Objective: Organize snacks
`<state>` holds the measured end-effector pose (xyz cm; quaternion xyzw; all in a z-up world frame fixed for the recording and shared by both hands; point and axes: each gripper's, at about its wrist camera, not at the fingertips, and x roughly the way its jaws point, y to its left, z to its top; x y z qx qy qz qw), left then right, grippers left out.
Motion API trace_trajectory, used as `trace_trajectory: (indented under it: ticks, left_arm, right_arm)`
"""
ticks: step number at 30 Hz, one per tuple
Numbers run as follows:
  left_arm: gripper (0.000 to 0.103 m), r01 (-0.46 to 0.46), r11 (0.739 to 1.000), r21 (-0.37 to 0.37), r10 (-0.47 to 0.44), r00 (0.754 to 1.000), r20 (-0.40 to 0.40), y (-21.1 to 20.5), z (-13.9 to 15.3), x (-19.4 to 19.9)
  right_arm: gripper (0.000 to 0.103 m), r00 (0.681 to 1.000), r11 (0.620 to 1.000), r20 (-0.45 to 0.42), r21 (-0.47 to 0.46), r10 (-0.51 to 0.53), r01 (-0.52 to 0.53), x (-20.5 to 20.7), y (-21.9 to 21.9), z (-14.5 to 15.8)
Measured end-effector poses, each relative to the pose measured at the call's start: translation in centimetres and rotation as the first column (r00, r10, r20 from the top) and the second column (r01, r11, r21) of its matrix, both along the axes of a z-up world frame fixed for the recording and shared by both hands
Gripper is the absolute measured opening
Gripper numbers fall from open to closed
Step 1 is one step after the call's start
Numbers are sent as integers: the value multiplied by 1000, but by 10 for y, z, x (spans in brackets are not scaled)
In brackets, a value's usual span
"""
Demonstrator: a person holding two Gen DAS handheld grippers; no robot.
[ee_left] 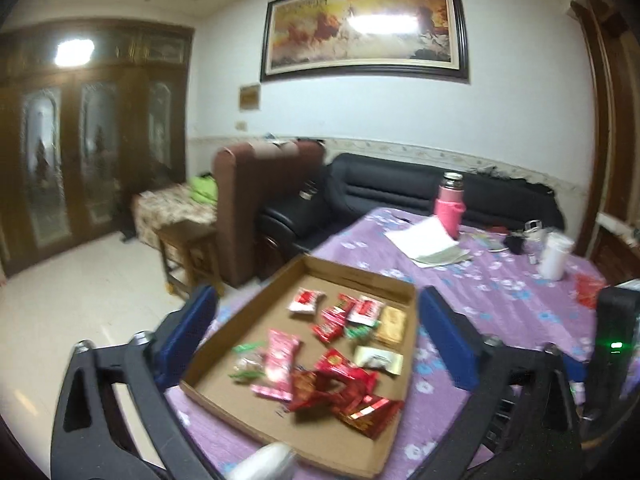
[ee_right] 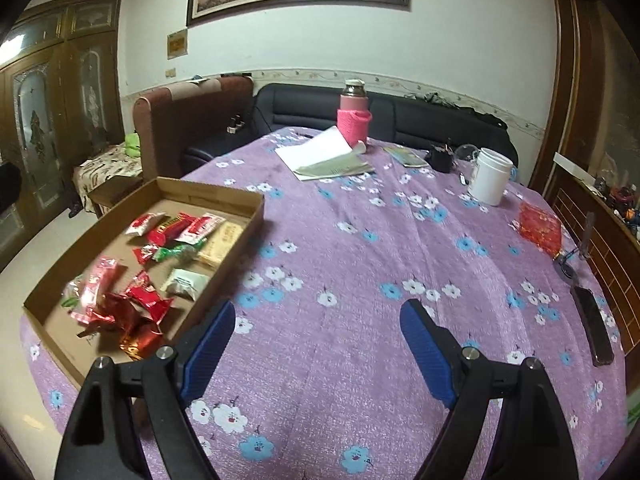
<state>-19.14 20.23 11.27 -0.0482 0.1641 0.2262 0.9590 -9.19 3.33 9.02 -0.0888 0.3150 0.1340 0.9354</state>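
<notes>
Cardboard tray (ee_right: 248,200) of snacks (ee_right: 120,296), pink flask (ee_right: 354,120), white mug (ee_right: 490,176) beyond

Black hand-held gripper (ee_right: 318,344), blue ribbed pads (ee_right: 208,354)

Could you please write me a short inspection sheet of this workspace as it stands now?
Surface: table under a purple floral cloth, a bare stretch in front of the right gripper.
Job's things: shallow cardboard tray at the table's left edge, holding wrapped snacks; most are red, one beige bar, one pale packet.
Clutter: pink flask, papers, white jar, red bag, dark phone.
Grippers: left gripper open above the tray, empty; right gripper open over the cloth, empty.
Cables: nothing seen on the table.
Surroundings: black sofa, brown armchair, wooden cabinet, framed painting.
</notes>
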Motion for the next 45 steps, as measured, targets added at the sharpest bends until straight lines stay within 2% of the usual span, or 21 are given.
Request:
trace_trajectory:
  ticks: [2, 5, 8, 25, 37, 45]
  left_arm:
    - [103, 43, 999, -12, -44, 996, -76, -2, -4, 13]
    - [103, 76, 991, -107, -95, 979, -182, 3, -20, 28]
    - [103, 62, 992, -106, -86, 967, -240, 4, -30, 35]
    - [103, 55, 967, -250, -137, 936, -325, 32, -54, 46]
    - [103, 63, 961, -270, -158, 924, -348, 33, -59, 49]
    - [103, 75, 958, -278, -176, 916, -360, 28, -62, 50]
  right_arm:
    - [87, 1000, 1000, 8, 0, 3, -3, -1, -1, 1]
    - [88, 1000, 1000, 7, -8, 7, -6, -2, -1, 0]
    - [88, 1000, 1000, -11, -18, 14, -15, 1, 2, -4]
    - [88, 997, 990, -31, -119, 76, -79, -4, 41, -20]
    - [88, 996, 988, -41, -130, 78, -83, -4, 45, -23]
    - [88, 997, 988, -67, -149, 41, -51, 1, 41, -31]
